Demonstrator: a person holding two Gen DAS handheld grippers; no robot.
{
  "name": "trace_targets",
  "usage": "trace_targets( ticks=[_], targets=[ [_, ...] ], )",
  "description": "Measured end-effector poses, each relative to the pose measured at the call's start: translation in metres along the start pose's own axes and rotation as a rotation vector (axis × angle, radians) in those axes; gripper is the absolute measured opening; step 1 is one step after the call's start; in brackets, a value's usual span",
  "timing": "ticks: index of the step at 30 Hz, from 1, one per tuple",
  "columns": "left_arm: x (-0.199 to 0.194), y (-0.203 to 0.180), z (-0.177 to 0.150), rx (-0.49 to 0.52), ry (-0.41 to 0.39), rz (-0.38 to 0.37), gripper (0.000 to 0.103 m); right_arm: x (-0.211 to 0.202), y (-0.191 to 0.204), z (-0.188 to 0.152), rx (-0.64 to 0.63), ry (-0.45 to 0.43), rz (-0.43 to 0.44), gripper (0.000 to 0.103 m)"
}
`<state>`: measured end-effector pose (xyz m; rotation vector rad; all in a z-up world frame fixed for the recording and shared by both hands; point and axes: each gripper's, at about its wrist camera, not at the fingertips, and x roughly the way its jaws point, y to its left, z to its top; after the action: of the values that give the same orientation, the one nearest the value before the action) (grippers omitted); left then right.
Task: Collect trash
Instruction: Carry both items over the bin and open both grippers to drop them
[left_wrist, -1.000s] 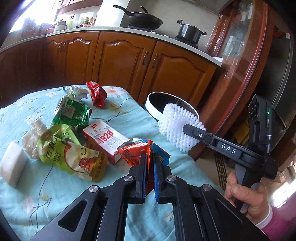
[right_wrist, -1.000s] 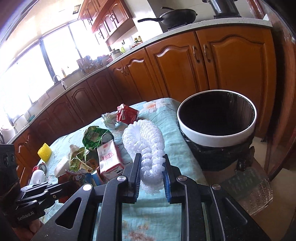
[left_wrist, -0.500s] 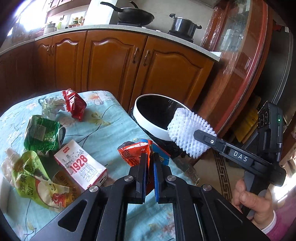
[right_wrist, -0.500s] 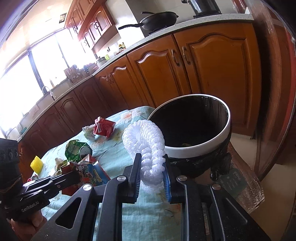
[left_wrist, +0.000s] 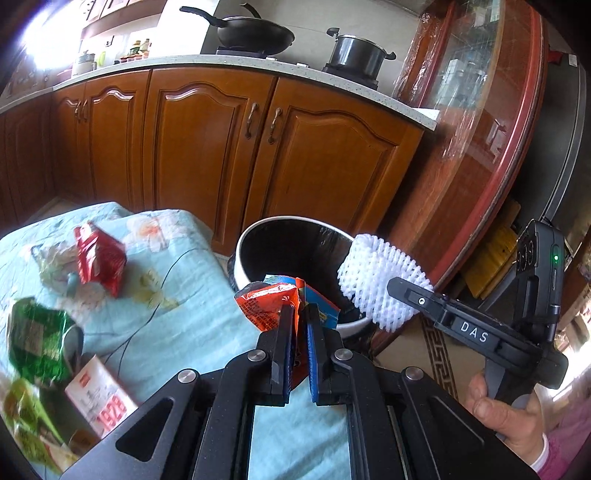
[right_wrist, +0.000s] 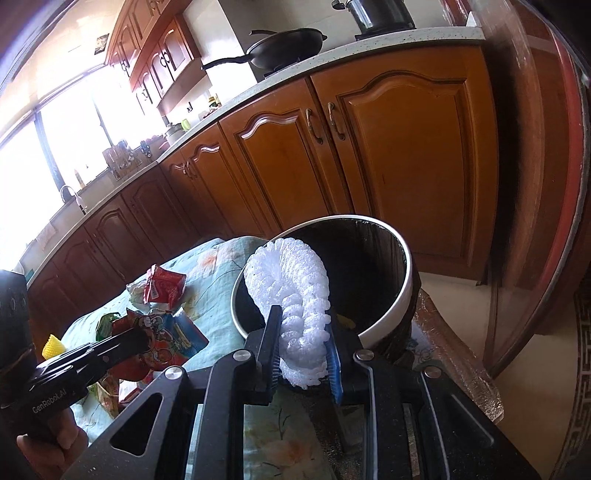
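Observation:
My left gripper (left_wrist: 300, 314) is shut on a red and blue snack wrapper (left_wrist: 269, 301) and holds it at the near rim of the white trash bin with a black liner (left_wrist: 243, 243). My right gripper (right_wrist: 302, 325) is shut on a white foam fruit net (right_wrist: 291, 280) and holds it over the bin's near rim (right_wrist: 402, 291). The net (left_wrist: 376, 284) and the right gripper (left_wrist: 402, 291) also show in the left wrist view, and the wrapper (right_wrist: 166, 336) shows in the right wrist view.
On the table with a pale blue cloth (left_wrist: 192, 295) lie a red packet (left_wrist: 98, 258), a green wrapper (left_wrist: 35, 336), a white "1928" box (left_wrist: 99, 398) and a yellow-green bag (left_wrist: 26, 424). Wooden cabinets (left_wrist: 207, 147) stand behind the bin. A round red-rimmed tabletop (left_wrist: 491, 147) leans at right.
Both grippers have moved toward the bin with their loads. The wrapper and the foam net now hang at the bin's rim instead of over the table.

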<state>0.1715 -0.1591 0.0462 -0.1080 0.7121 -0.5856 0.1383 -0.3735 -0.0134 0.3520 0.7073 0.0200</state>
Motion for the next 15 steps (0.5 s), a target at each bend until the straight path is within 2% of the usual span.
trace_targets(
  ticks=[8,15],
  targets=[
    [0.050,-0.007,0.025,0.034,0.016,0.012,0.006,0.025,-0.014,0.024,-0.018,0.049,-0.030,0.024],
    [0.092,-0.005,0.041,0.020,0.058,0.022,0.006,0.045,-0.026,0.037,-0.034,0.081,-0.054,0.024]
  ],
)
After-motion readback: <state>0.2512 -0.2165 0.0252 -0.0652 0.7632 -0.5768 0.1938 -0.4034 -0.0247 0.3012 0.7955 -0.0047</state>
